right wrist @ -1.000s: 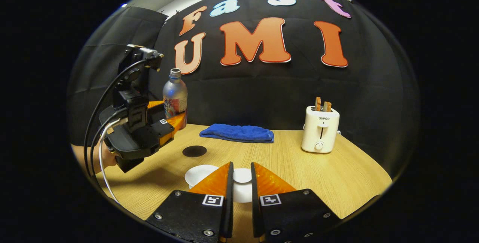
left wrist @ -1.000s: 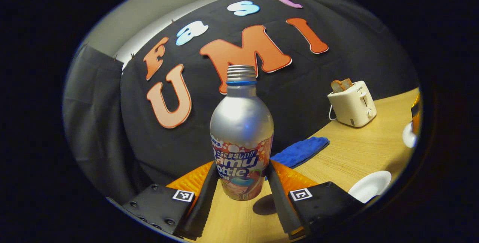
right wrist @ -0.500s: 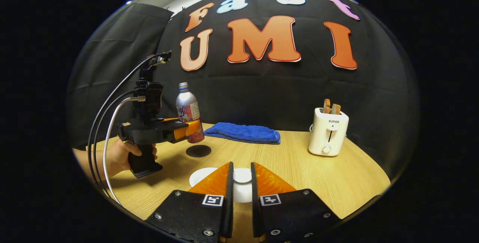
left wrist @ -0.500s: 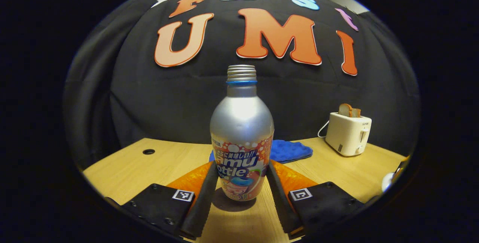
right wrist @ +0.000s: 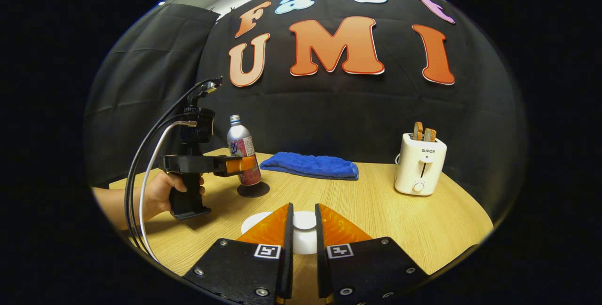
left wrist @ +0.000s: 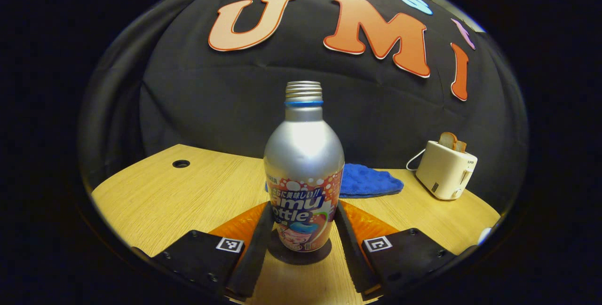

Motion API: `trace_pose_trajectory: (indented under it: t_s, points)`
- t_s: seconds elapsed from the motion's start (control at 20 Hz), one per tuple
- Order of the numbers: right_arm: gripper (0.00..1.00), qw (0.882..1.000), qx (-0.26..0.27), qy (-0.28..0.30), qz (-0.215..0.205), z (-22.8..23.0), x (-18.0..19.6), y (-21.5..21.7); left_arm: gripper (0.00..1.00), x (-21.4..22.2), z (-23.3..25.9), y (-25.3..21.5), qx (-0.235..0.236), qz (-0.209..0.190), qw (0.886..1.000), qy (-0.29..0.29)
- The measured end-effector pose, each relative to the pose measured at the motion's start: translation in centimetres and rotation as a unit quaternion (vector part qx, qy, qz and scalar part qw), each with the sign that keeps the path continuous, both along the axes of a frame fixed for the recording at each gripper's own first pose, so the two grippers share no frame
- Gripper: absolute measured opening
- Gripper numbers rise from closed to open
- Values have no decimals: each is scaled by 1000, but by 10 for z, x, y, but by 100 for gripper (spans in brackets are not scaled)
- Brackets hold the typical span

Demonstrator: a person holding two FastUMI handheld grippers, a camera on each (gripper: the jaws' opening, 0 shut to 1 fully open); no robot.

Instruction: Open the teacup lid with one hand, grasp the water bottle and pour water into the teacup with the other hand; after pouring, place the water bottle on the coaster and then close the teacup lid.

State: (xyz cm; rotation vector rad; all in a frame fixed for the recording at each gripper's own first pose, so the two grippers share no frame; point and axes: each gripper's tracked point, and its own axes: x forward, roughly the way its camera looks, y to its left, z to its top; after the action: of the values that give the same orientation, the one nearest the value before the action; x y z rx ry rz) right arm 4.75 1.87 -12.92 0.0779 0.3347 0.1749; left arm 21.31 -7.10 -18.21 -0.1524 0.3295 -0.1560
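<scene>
Now at placing step: left gripper clamps water bottle, upright on coaster, left of blue towel. Right gripper pinches teacup lid. Next, judged: release bottle, lower lid

Black left gripper body with pistol handle, looping black and white cables

A blue towel lies folded at the back of the wooden table; a cream toaster holding toast stands well to its right.
</scene>
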Motion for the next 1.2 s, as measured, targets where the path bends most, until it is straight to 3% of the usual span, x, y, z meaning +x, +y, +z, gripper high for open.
trace_pose_trajectory:
  t_s: [0.2,0.4,0.55,0.85,0.95,1.15,1.2]
  points:
    - [21,1000,2,4,5,-3,3,5,74,0,-20,3,14,1,1000,27]
    - [21,1000,-2,10,12,-7,5,12,82,-1,-24,0,26,-6,999,38]
    - [21,1000,-2,11,17,-7,6,18,79,-2,-28,-1,40,-18,998,44]
    - [21,1000,-5,10,22,-8,8,28,100,-19,-51,-2,67,-33,994,81]
    - [21,1000,-5,12,22,-10,9,30,96,-26,-45,-3,64,-41,994,76]
    - [21,1000,-1,9,22,-10,12,36,99,-49,-38,-1,60,-46,994,78]
    - [21,1000,1,8,22,-9,13,38,96,-54,-34,0,57,-46,995,74]
